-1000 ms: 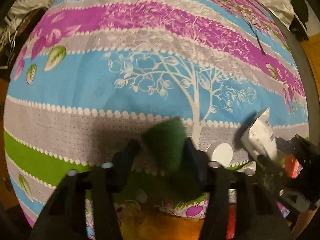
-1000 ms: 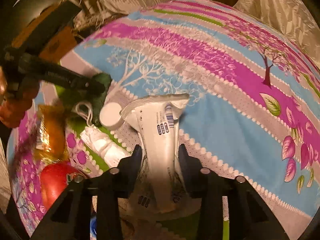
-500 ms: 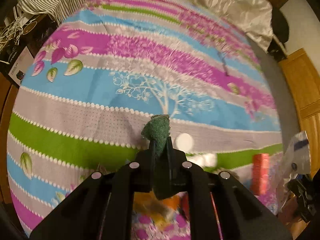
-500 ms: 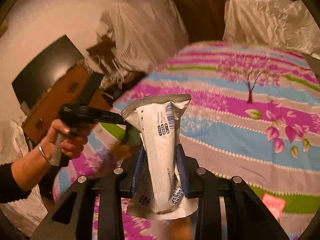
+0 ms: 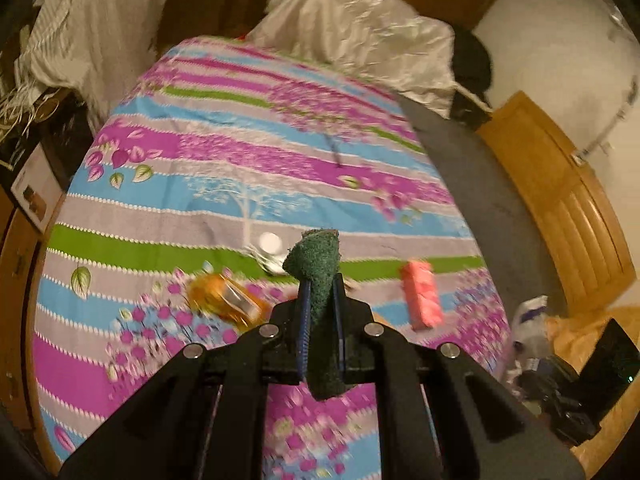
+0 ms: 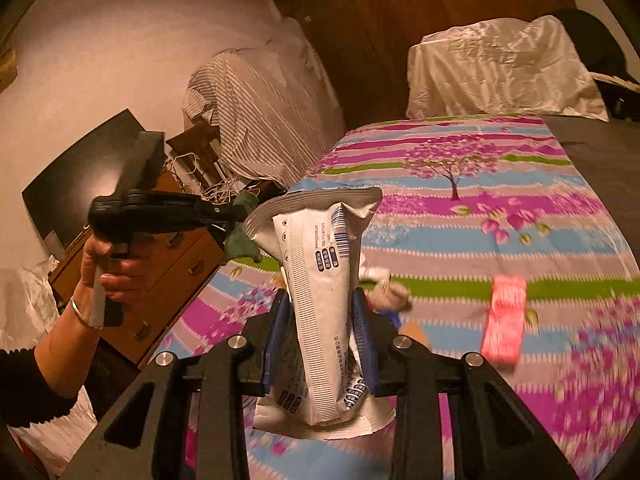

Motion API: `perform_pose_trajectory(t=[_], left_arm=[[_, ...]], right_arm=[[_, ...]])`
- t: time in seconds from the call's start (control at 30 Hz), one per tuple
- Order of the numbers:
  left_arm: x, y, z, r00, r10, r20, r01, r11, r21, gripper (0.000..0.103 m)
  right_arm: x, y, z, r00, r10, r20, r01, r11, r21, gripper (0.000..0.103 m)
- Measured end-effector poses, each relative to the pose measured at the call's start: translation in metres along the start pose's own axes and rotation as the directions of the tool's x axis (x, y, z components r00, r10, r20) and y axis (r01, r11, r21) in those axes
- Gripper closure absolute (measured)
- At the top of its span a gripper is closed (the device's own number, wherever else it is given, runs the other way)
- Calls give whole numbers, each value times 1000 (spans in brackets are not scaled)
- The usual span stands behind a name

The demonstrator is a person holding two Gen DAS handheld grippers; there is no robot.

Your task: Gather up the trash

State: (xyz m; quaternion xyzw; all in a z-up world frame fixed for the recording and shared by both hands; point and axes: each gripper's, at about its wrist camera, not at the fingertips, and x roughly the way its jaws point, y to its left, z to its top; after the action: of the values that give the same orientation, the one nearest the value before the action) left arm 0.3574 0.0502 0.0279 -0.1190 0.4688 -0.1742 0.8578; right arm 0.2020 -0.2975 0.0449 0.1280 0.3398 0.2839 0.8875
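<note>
My left tongs (image 5: 320,312) are clamped tight on a green scouring pad (image 5: 318,276), held above the bed (image 5: 240,184). On the bedspread an orange wrapper (image 5: 226,300) lies at eight o'clock of the pad, a pink packet (image 5: 422,300) at three o'clock. My right tongs (image 6: 320,332) pinch an upright white pouch (image 6: 320,280) above the bed.

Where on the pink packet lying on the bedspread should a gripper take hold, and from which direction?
Grip the pink packet across its narrow width near the middle, coming straight down from above. It lies flat and oblong on the bedspread, apart from other litter, so its long sides look free for the gripper's fingers.
</note>
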Motion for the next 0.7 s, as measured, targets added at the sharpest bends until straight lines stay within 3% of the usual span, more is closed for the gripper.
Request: perform_pose_trajectory(t=[0.17, 0.3, 0.6, 0.7], left_arm=[[-32, -42, -48, 1000, -31, 8, 30, 994, 105, 94], [-47, -73, -95, 999, -51, -2, 50, 980, 195, 94], [-39, -126, -164, 994, -84, -77, 102, 958, 269, 94], [-28, -159, -187, 992, -76, -97, 104, 937, 332, 94]], right_arm=[[-50, 21, -49, 997, -77, 22, 76, 997, 30, 69], [-92, 23, -95, 993, -109, 32, 105, 987, 126, 69], [-171, 18, -172, 973, -224, 62, 203, 947, 250, 69], [-193, 18, -193, 960, -273, 59, 249, 932, 262, 69]])
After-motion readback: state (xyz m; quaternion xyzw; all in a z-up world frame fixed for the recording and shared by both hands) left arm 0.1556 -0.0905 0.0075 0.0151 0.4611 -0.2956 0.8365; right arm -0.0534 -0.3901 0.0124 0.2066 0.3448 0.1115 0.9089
